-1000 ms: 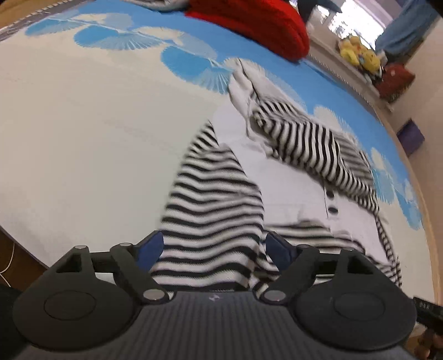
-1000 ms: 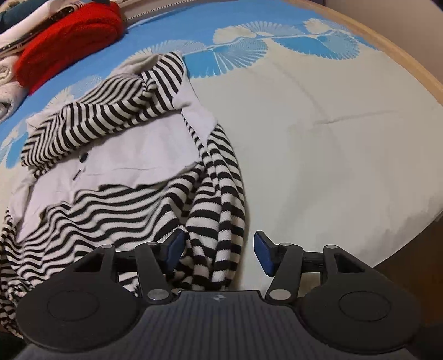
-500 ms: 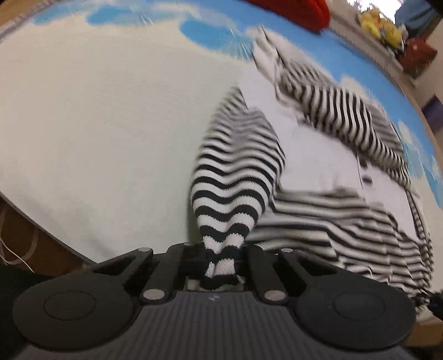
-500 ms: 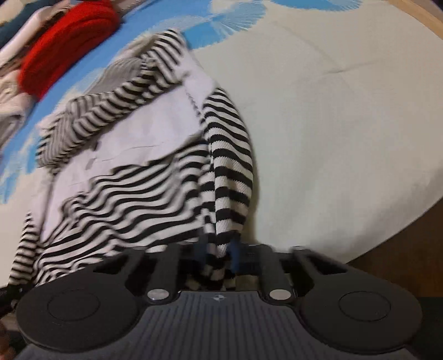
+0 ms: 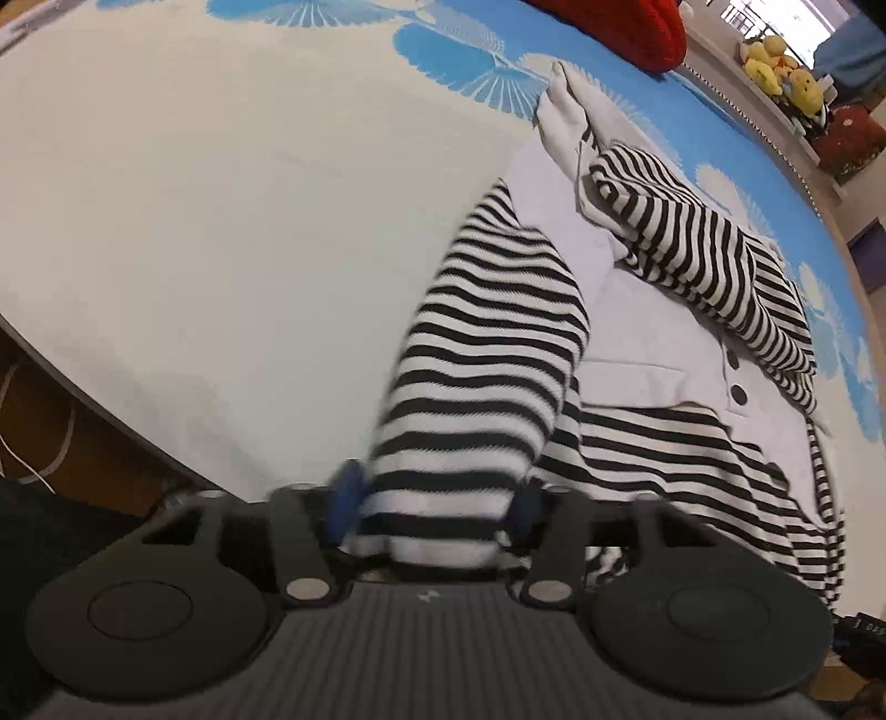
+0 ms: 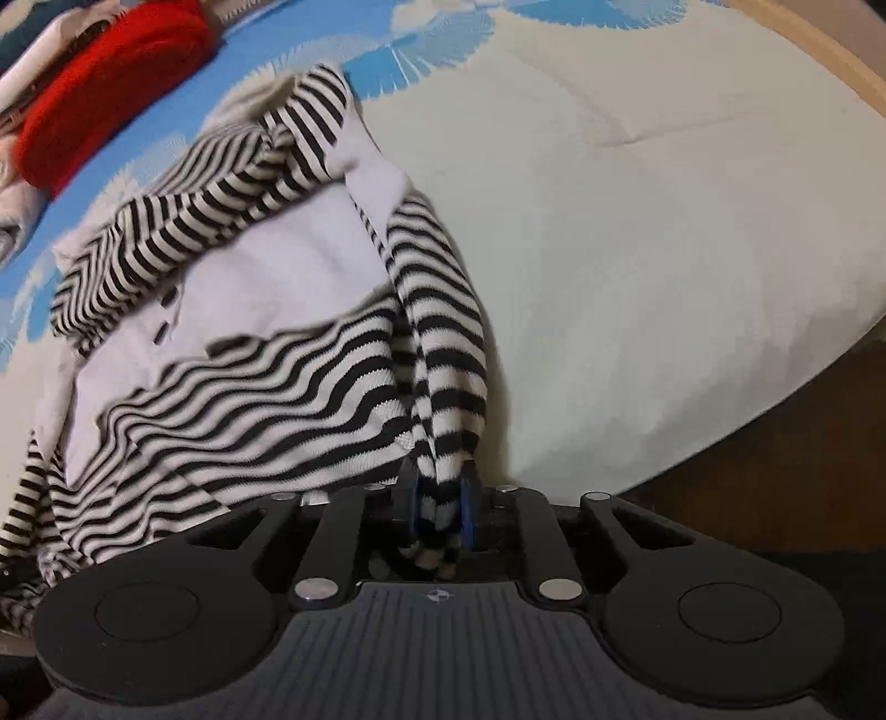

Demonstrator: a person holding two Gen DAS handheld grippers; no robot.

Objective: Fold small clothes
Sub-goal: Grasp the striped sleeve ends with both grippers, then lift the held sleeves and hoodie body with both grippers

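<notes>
A black-and-white striped garment with a white buttoned front lies spread on the bed cover. My left gripper hangs over the near end of one striped sleeve. Its jaws are opening, and the sleeve end sits loosely between the blue pads. My right gripper is at the near end of the other sleeve. Its jaws are just starting to open, and the narrow gap still pinches a bunched fold of striped fabric.
The cover is cream with blue fan prints. It ends in a near edge with dark floor beyond. A red knitted item lies at the far side. Yellow plush toys sit on a ledge.
A second ago both grippers stood open over the sleeve ends. Half a second ago both had closed on them. Now the left jaws stand wide again and the right ones have parted slightly.
</notes>
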